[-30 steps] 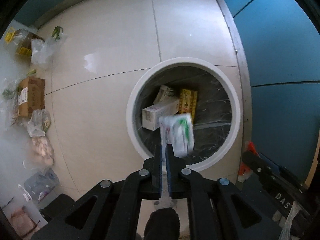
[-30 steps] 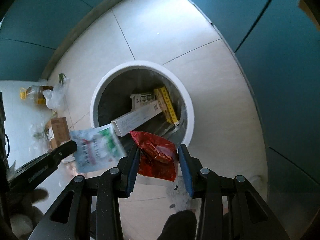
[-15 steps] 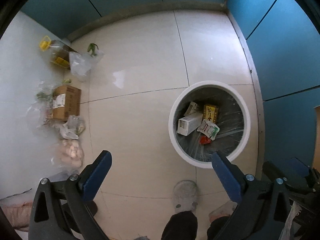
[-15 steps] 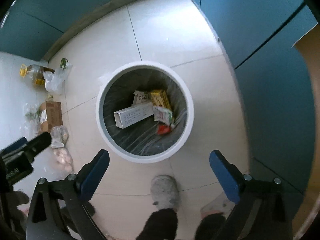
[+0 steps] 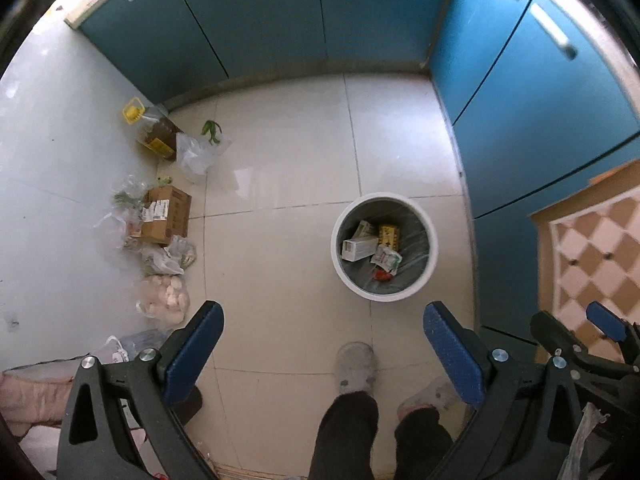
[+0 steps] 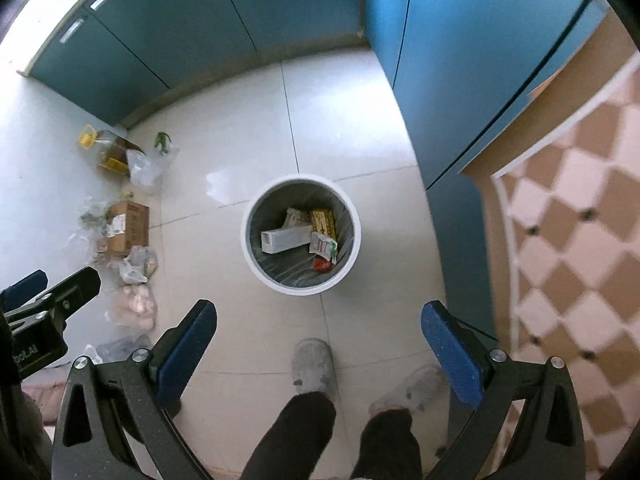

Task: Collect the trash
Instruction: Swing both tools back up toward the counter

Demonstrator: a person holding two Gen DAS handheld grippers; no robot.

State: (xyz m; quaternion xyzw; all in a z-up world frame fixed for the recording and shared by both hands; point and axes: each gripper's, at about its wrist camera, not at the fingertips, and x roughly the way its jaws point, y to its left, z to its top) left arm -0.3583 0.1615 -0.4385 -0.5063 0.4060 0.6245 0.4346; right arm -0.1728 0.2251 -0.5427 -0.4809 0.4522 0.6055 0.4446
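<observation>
In the left view, our left gripper point(image 5: 322, 338) is wide open and empty; a second ago it pinched a shiny white packet point(image 5: 386, 259), now inside the round white bin point(image 5: 430, 224).

In the right view, our right gripper point(image 6: 320, 338) is wide open too. Its crinkly red wrapper point(image 6: 321, 265) now lies in the bin point(image 6: 256, 204), beside a long cardboard box point(image 6: 285, 239).

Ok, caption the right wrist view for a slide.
Open right claw high above the white bin holding boxes and wrappers, slippered feet below.
</observation>
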